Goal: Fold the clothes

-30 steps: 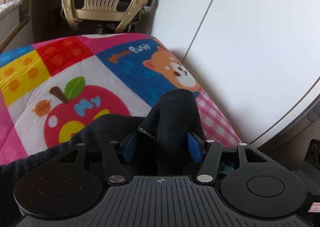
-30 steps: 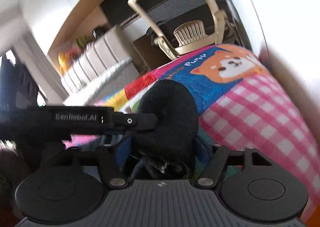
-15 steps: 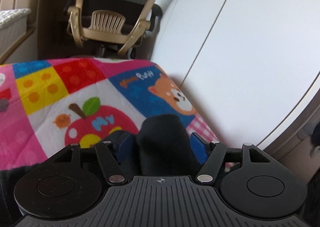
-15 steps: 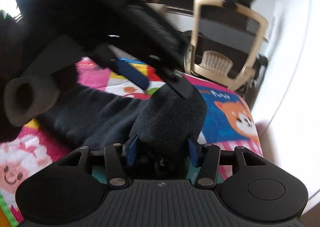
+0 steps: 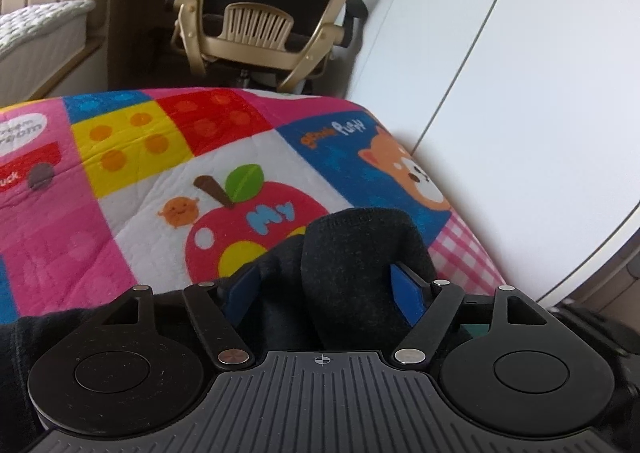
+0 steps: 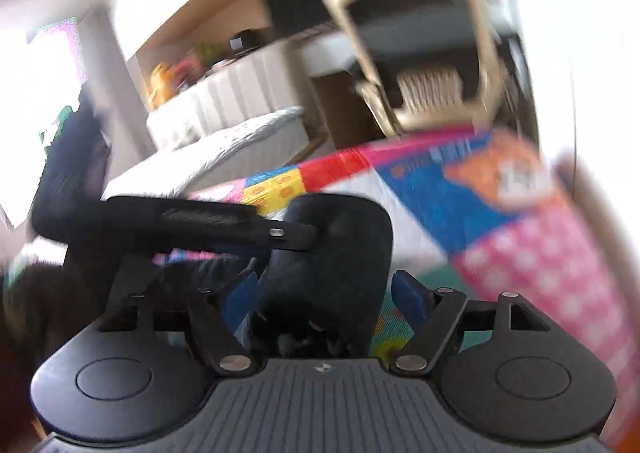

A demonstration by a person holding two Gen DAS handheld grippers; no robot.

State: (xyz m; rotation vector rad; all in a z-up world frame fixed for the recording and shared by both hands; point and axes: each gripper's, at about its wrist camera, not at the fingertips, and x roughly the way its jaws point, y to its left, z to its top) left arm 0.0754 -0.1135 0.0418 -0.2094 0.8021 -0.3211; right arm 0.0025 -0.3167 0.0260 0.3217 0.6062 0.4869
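The garment (image 5: 360,253) is black, thick knit, bunched into a rounded hump at 6 o'clock, its rest trailing toward 8 o'clock; the right view (image 6: 332,253) is blurred.

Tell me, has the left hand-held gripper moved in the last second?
Yes. The left hand-held gripper, gripping the black garment, pulled back from the office chair; more of the patchwork blanket shows ahead.

Garment (image 5: 360,253) on blanket (image 5: 160,181); chair (image 5: 260,25) behind; wall (image 5: 540,73) right
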